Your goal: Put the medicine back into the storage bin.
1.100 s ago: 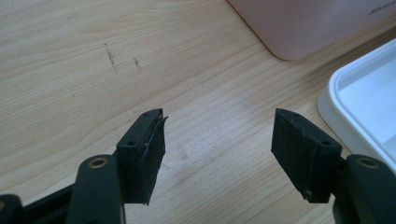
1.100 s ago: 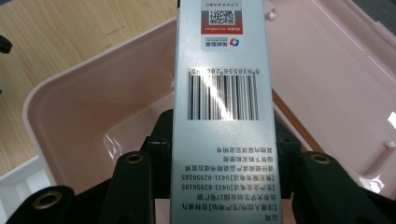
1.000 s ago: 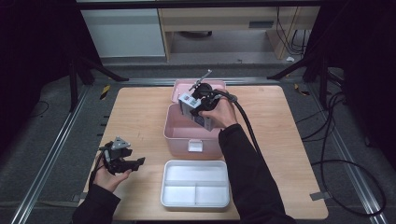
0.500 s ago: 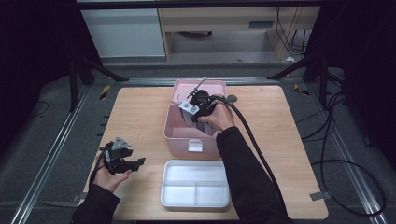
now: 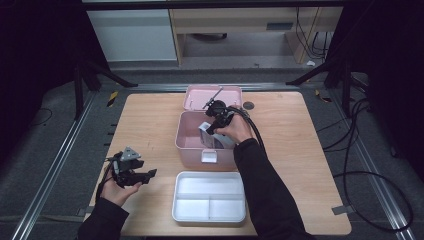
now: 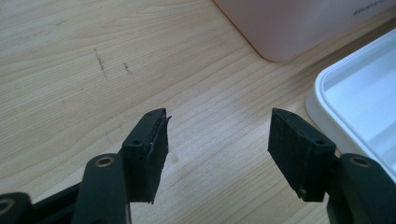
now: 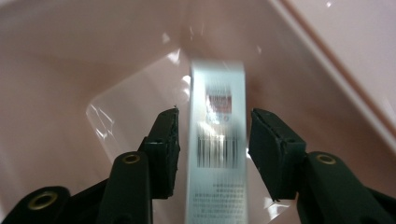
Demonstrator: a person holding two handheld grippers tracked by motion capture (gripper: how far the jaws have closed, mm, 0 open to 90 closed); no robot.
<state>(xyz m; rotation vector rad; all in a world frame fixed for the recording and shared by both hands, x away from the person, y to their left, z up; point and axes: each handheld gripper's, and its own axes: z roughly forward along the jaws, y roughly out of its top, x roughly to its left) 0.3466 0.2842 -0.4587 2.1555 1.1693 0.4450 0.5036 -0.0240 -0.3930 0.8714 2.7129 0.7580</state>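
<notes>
The pink box (image 5: 205, 142) stands open in the middle of the wooden surface (image 5: 300, 150), its lid (image 5: 212, 97) tipped back behind it. The right claw (image 7: 212, 140) reaches down inside the box, its 2 jaws spread on either side of a white barcoded carton (image 7: 217, 140); whether they touch it cannot be told. A white divided tray (image 5: 209, 196) lies just in front of the box. Left of the tray, the left claw (image 6: 217, 144) hangs over bare wood, jaws spread with nothing between them.

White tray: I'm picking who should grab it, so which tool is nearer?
Left. The left tool sits just beside the white tray; the right tool is inside the pink box.
</notes>
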